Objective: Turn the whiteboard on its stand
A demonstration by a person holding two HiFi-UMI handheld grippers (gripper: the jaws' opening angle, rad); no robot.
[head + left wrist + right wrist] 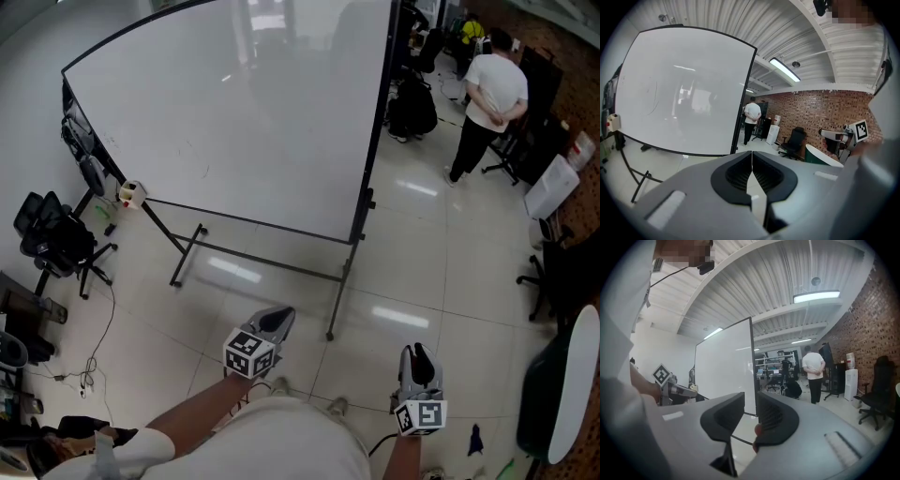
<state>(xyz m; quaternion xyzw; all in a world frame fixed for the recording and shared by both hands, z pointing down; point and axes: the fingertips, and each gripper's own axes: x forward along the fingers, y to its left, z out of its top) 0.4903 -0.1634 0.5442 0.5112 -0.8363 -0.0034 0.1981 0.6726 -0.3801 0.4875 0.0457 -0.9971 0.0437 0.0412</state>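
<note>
The whiteboard (244, 112) is seen well ahead of left gripper (278, 317) (jaws together) and right gripper (417, 352) (slightly parted); its top is cropped.

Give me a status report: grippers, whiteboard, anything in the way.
Left gripper shut, empty. Right gripper slightly open, empty. Whiteboard ahead, untouched. Person standing past its right edge, office chair by its left.

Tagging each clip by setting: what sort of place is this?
Probably a shared office or lab workspace: a large whiteboard on a stand, a black office chair on a glossy tiled floor, and a brick wall.
</note>
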